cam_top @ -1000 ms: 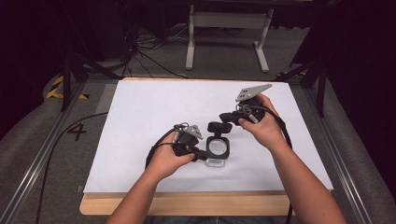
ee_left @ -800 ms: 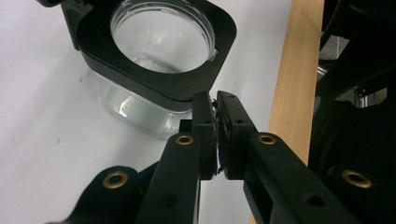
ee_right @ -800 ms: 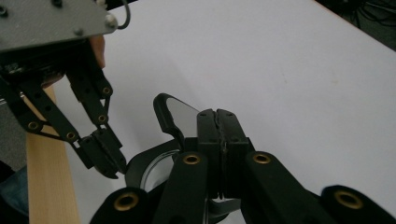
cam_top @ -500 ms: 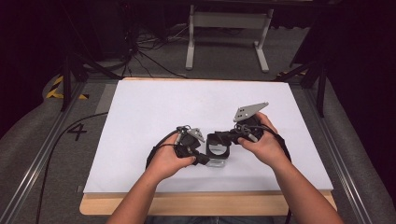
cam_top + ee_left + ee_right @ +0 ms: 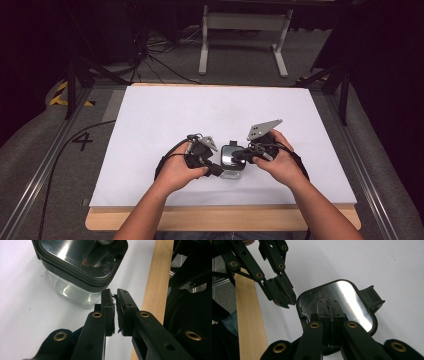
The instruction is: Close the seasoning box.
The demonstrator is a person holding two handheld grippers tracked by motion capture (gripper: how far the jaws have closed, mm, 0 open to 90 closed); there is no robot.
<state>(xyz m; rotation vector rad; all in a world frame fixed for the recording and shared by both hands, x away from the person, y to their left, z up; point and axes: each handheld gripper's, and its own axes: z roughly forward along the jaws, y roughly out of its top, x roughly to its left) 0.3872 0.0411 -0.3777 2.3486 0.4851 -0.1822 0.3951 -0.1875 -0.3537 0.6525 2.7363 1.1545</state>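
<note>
High view has a small clear container (image 5: 232, 167) with a mirrored lid (image 5: 231, 155) sitting on the white desk (image 5: 165, 115) near its front edge, between my two hands. My left gripper (image 5: 114, 302) has its jaws together on nothing, tips just beside the container's corner. My right gripper (image 5: 330, 312) is also pressed together, hovering over the lid, whose black latch tab (image 5: 372, 298) sticks out on one side.

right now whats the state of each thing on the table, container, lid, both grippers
clear square plastic container: upright on the white table cover, looks empty
black-rimmed lid with mirrored steel top: seated on the container, closed
left gripper: shut, holding nothing, beside the container's corner
right gripper: shut, holding nothing, fingers over the lid; whether they touch it is unclear
</note>
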